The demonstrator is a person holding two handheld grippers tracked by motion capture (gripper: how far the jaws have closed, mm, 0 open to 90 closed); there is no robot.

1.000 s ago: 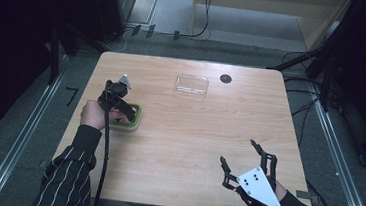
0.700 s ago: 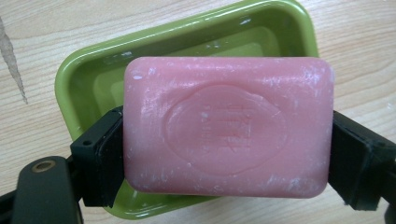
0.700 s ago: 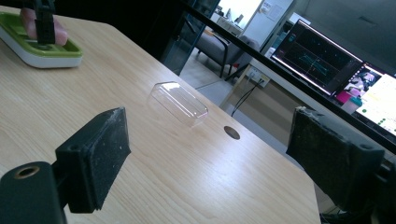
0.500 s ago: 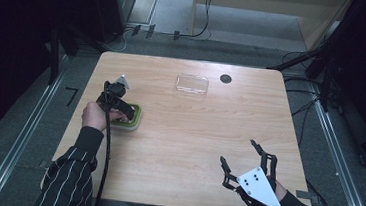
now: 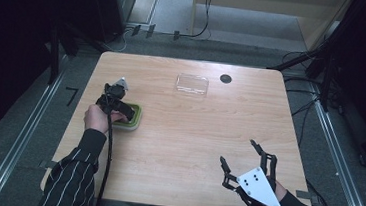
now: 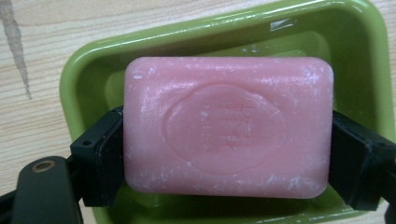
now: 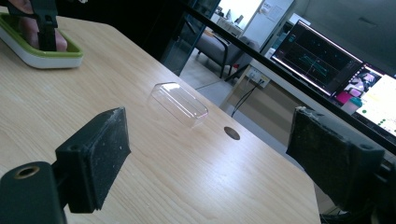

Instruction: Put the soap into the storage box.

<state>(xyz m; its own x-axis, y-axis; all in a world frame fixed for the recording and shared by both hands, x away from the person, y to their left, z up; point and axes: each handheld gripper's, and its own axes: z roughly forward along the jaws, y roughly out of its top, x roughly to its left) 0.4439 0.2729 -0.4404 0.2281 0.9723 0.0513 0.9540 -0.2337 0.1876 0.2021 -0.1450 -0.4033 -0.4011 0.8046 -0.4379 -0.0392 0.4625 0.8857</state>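
Observation:
A pink bar of soap (image 6: pixel 229 126) lies in a green soap dish (image 6: pixel 84 70) with a white base. My left gripper (image 6: pixel 228 158) is shut on the soap, with one black pad pressed against each short end. In the high view the left gripper (image 5: pixel 119 106) points down into the dish (image 5: pixel 135 122) at the table's left side. My right gripper (image 5: pixel 237 152) is held near the front right corner, its jaws wide open with nothing between them. The right gripper view looks across the table between its open pads (image 7: pixel 95 154) toward the dish (image 7: pixel 42 55) at the far left.
A clear plastic lid (image 5: pixel 191 84) lies at the back middle of the wooden table, also seen as the clear lid (image 7: pixel 178 103). A small black round hole (image 5: pixel 226 78) is just right of it. Monitors (image 7: pixel 327 56) stand beyond the table's far edge.

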